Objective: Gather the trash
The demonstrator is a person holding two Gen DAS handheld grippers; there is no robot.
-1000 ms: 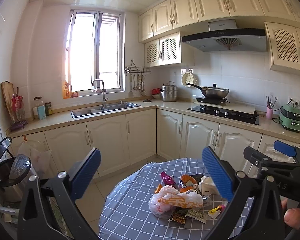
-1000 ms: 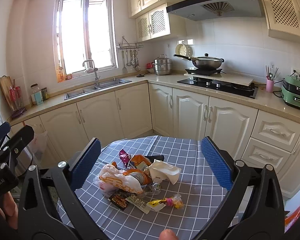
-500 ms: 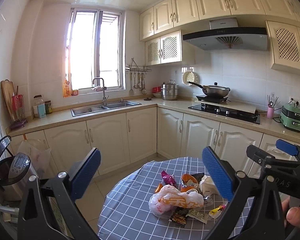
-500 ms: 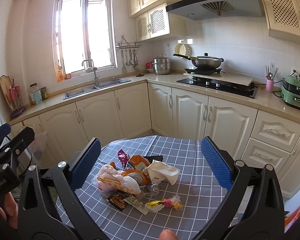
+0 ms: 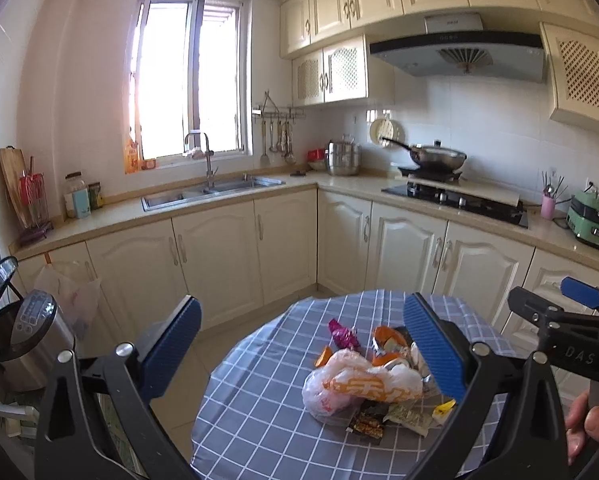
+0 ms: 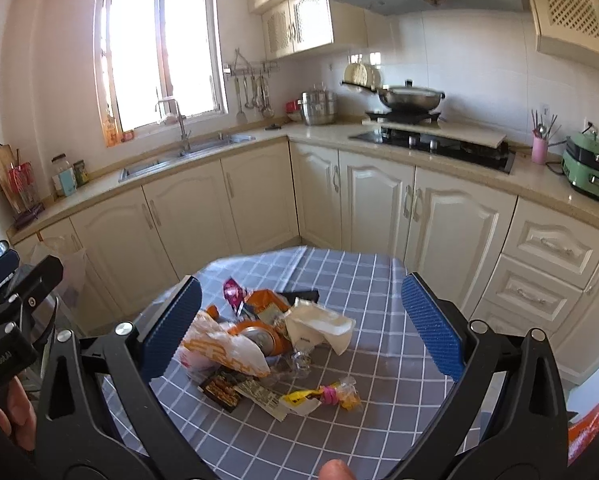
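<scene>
A heap of trash lies on a round table with a blue-grey checked cloth [image 5: 259, 408] [image 6: 383, 280]. It holds a white and orange plastic bag [image 5: 359, 386] [image 6: 219, 352], a crumpled white paper [image 6: 319, 322], a crushed can [image 6: 259, 334], a pink wrapper [image 5: 341, 332] [image 6: 232, 290], a dark snack wrapper [image 6: 221, 392] and a yellow and pink candy wrapper [image 6: 323, 394]. My left gripper [image 5: 301, 350] is open and empty above the table's left side. My right gripper [image 6: 299, 324] is open and empty over the heap.
A steel pedal bin [image 5: 23, 332] with its black lid up stands on the floor at the left, a plastic bag [image 5: 73, 296] hanging beside it. Cream cabinets, a sink [image 5: 207, 194] and a hob with a wok [image 5: 435, 158] run behind the table.
Both grippers have tipped downward and moved a little closer to the table; the heap sits higher and larger in the right wrist view. The trash has not moved.
</scene>
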